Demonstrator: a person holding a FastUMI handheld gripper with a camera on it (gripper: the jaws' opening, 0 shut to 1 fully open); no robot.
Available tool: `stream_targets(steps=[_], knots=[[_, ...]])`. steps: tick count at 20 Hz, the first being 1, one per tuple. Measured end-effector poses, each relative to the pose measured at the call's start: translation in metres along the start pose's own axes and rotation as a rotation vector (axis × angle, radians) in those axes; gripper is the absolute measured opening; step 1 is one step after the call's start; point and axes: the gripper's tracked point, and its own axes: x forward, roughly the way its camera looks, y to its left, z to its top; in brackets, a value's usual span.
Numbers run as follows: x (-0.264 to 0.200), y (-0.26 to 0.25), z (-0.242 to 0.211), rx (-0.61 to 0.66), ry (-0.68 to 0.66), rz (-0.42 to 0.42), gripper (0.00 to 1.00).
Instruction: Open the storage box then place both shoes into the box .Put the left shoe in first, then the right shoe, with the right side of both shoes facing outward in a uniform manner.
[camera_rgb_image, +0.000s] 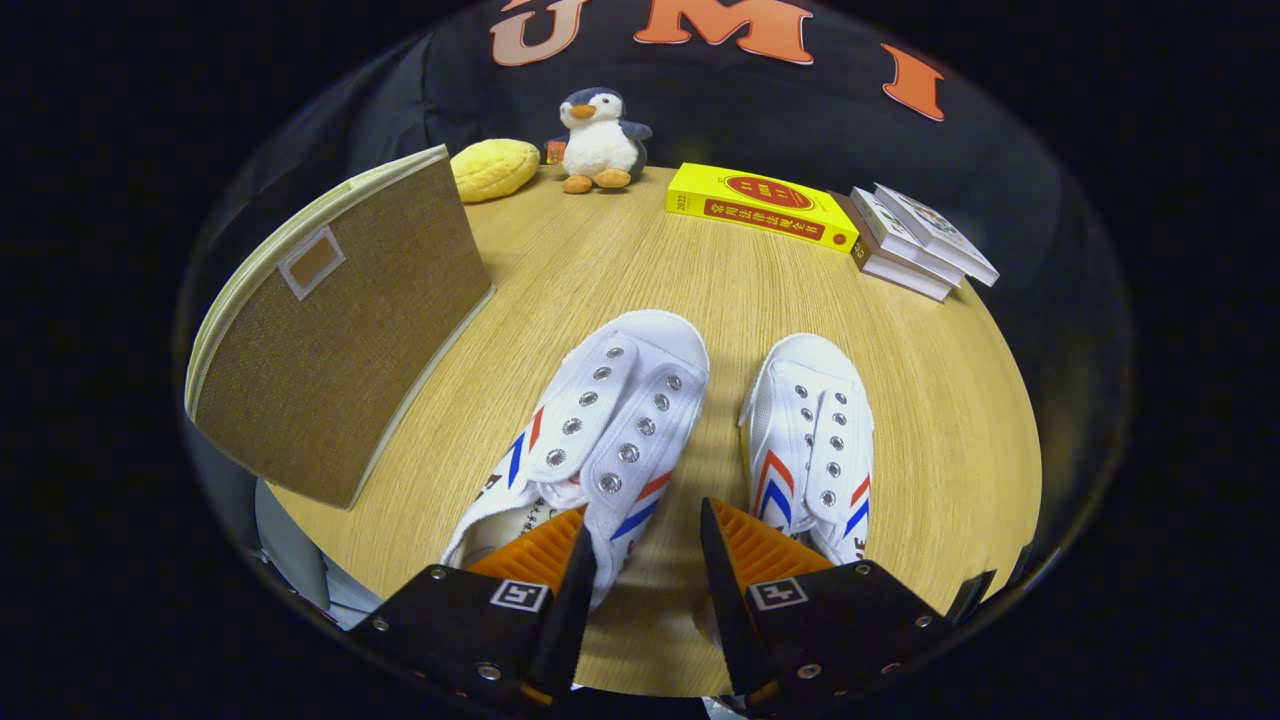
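Fingers (645, 550) parted, holding nothing; the heel side wall of the left shoe (590, 430) sits in the gap, with one finger over its opening, but I cannot confirm contact on either side. Right shoe (812, 440) lies just beside it on the worktop (650, 270), toes pointing away from me. Storage box (335, 320) stands to the left of the shoes, its woven flap raised, so I judge the opening step done and the left-shoe pick in hand. Next move, as I read it: ease down so the fingers straddle the heel wall, close, lift, then carry toward the box and turn the shoe so its right side faces outward. Beyond the shoes: plush penguin (600, 140), yellow book (760, 205), stacked books (915, 245).
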Motion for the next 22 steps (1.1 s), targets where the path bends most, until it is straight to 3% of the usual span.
stream_targets(steps=[4,7,11,12,14,22], knots=[[0.009,-0.002,0.011,-0.063,-0.066,-0.017,0.55],[0.013,0.003,0.009,0.004,-0.058,0.004,0.48],[0.013,-0.003,0.007,0.119,-0.007,0.023,0.25],[0.015,-0.003,0.011,0.151,-0.014,0.032,0.15],[0.014,-0.009,0.014,0.194,-0.008,0.038,0.05],[0.001,-0.001,0.047,0.221,-0.058,0.072,0.01]])
